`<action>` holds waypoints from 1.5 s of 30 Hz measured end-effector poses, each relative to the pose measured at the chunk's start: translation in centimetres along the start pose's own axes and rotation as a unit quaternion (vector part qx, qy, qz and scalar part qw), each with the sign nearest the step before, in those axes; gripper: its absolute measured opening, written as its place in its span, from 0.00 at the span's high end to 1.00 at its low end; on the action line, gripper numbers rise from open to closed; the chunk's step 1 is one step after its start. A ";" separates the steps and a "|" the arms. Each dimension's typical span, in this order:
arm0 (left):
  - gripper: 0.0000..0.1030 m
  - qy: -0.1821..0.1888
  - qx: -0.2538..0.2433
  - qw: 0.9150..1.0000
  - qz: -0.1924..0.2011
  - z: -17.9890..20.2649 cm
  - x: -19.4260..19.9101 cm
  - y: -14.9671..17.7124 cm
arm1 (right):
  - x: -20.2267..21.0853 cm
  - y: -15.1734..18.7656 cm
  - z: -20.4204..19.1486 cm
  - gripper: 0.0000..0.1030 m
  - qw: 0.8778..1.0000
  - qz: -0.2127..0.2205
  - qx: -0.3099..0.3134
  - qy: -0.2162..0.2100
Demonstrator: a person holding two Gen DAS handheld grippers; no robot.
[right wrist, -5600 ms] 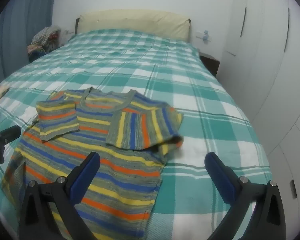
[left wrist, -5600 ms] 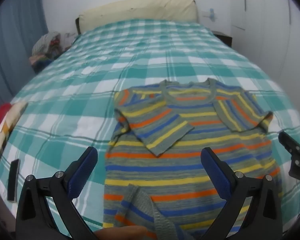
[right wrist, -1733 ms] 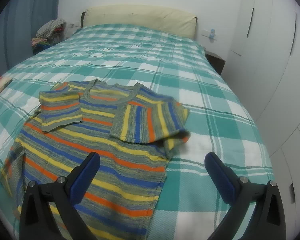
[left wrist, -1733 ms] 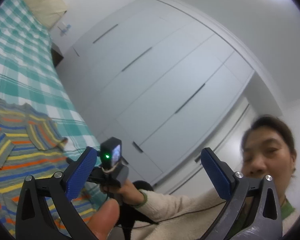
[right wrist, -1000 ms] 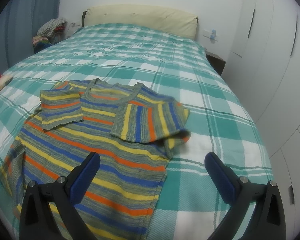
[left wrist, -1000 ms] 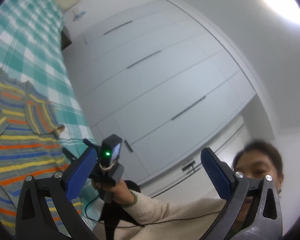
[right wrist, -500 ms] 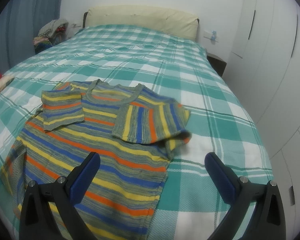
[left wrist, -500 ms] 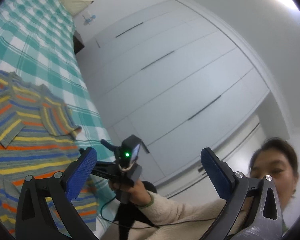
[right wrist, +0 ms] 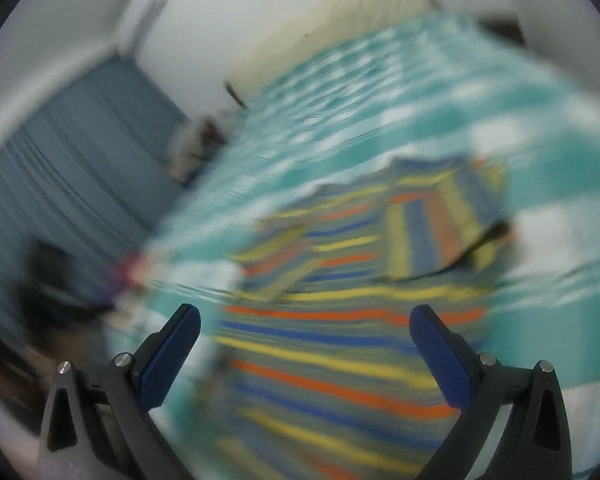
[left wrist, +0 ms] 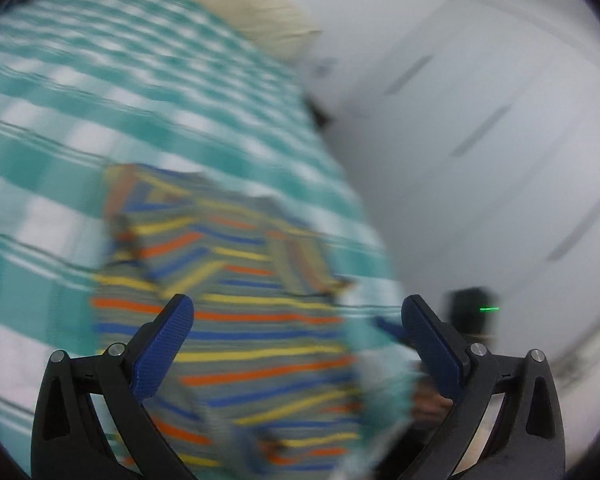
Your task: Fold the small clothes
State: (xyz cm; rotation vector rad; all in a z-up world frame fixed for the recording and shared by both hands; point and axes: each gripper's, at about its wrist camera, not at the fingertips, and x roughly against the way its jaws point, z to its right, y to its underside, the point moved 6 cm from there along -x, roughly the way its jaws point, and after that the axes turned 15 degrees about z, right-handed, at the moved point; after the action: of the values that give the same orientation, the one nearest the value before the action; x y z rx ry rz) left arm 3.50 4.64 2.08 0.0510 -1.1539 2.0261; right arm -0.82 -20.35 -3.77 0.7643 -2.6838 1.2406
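Left wrist view, blurred: my left gripper (left wrist: 296, 320) is spread wide and empty above one striped sweater (left wrist: 236, 308) lying on the checked bedspread (left wrist: 60, 120). Right wrist view, blurred: my right gripper (right wrist: 304, 330) is likewise spread and empty over the same sweater (right wrist: 348, 312), both sleeves folded onto its chest.

I am above a bed (left wrist: 52, 92) with a green and white check cover. A stripy sweater (left wrist: 260, 320) lies flat on its near part, both sleeves folded in. Far off, a cream pillow (left wrist: 260, 4) lies at the head.
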 end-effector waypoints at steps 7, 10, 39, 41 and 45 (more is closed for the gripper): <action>0.00 -0.108 -0.001 0.994 0.010 -4.0 -0.5 -0.1 | 0.5 -1.0 -1.8 0.00 0.986 0.009 -0.101 -0.135; 0.00 -0.156 -0.017 0.987 0.020 -5.2 -0.6 -0.4 | 0.7 -1.1 -3.4 0.00 0.978 0.011 -0.104 -0.183; 0.00 -0.330 -0.193 0.924 0.022 -6.5 -1.4 0.1 | 7.2 0.4 -11.2 0.00 0.870 -0.001 -0.074 -0.487; 0.00 -0.337 -0.201 0.920 0.017 -6.6 -1.6 0.3 | 7.4 0.0 -10.8 0.00 0.856 0.004 -0.096 -0.508; 0.00 -0.370 -0.216 0.903 0.022 -7.1 -1.4 0.1 | 8.6 -0.7 -10.6 0.00 0.830 0.018 -0.119 -0.544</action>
State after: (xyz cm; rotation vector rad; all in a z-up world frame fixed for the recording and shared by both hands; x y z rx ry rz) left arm 6.72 9.05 -2.65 0.6188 -2.0675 1.7690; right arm -9.28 -16.42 6.20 1.7976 -3.5549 0.4289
